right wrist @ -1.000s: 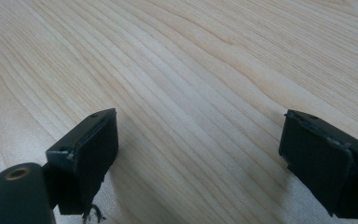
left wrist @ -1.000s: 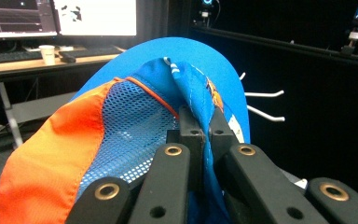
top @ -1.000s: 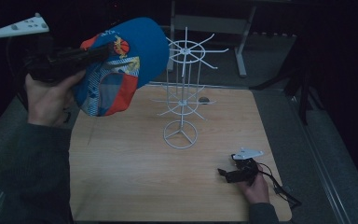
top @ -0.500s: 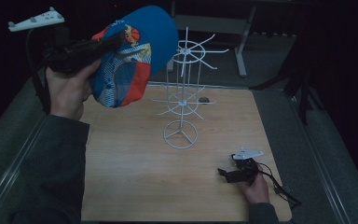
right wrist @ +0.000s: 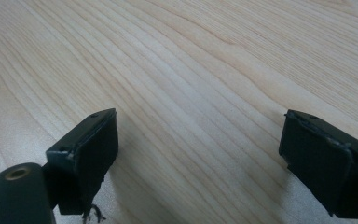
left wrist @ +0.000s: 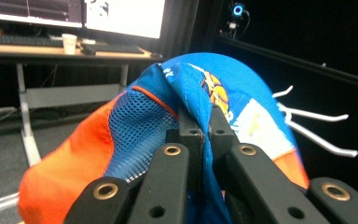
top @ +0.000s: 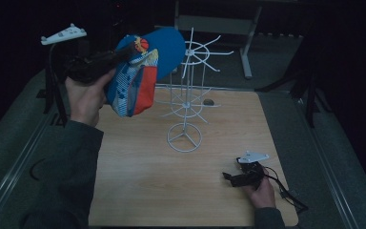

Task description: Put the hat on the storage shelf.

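Note:
A blue, orange and white cap point(top: 145, 71) hangs in the air at the upper left, and my left gripper point(top: 128, 50) is shut on its fabric. In the left gripper view the jaws pinch a fold of the cap point(left wrist: 177, 107), left gripper point(left wrist: 200, 123). A white wire rack point(top: 187, 90) with spoke arms stands mid-table just right of the cap; its prongs point(left wrist: 317, 126) show beyond the cap. My right gripper point(top: 229, 178) rests low on the wooden table point(top: 138, 186) at the front right, jaws wide apart, open over bare wood point(right wrist: 200, 135).
A small dark object point(top: 208, 101) lies on the table behind the rack. A metal desk frame point(top: 228, 24) stands beyond the table's far edge. A desk with monitors point(left wrist: 98, 28) is in the background of the left gripper view. A cable point(top: 286, 191) trails from the right gripper.
My left gripper has carried the cap to the right, closer to the rack's upper spokes. The right gripper has stayed put on the table.

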